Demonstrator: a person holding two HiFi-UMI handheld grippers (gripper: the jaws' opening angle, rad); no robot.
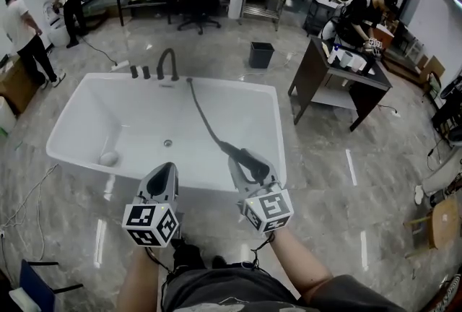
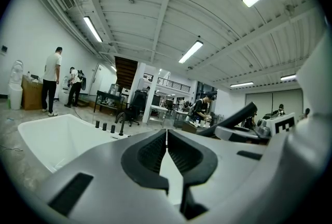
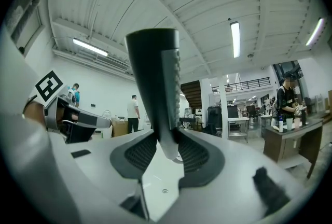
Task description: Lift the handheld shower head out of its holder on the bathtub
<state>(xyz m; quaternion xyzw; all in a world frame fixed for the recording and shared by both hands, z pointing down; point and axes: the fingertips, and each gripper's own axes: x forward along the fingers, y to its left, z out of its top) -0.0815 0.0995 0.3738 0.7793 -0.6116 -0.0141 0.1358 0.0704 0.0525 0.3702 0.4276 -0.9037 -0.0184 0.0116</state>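
Shower head (image 1: 249,160): one; dark, clamped by its handle in the right gripper (image 1: 254,172), just over the near rim of the bathtub (image 1: 79,159); in the right gripper view it rose upright between the jaws
Holder: could not be made out in any view
Hose (image 1: 204,118): one; dark, it ran from the far rim across the basin to the shower head
Right gripper jaws: closed on the handle, pads pressing on both sides
Left gripper (image 1: 163,175): jaws together, nothing between them; it hung beside the right gripper, apart from the shower head
Step in hand: judged to be the lift itself, the shower head seemingly already clear of the tub's edge
Next move: would call for a steady grip and enough slack in the hose, so that it did not drag the handle out of the jaws
Bathtub: one; white, with one drain (image 1: 167,143) and one pale round thing (image 1: 108,157) inside
Faucet (image 1: 168,61): one black spout on the far rim; small black knobs (image 1: 134,72) beside it, two or three, not sure
Bin (image 1: 261,55): one; on the floor beyond the tub
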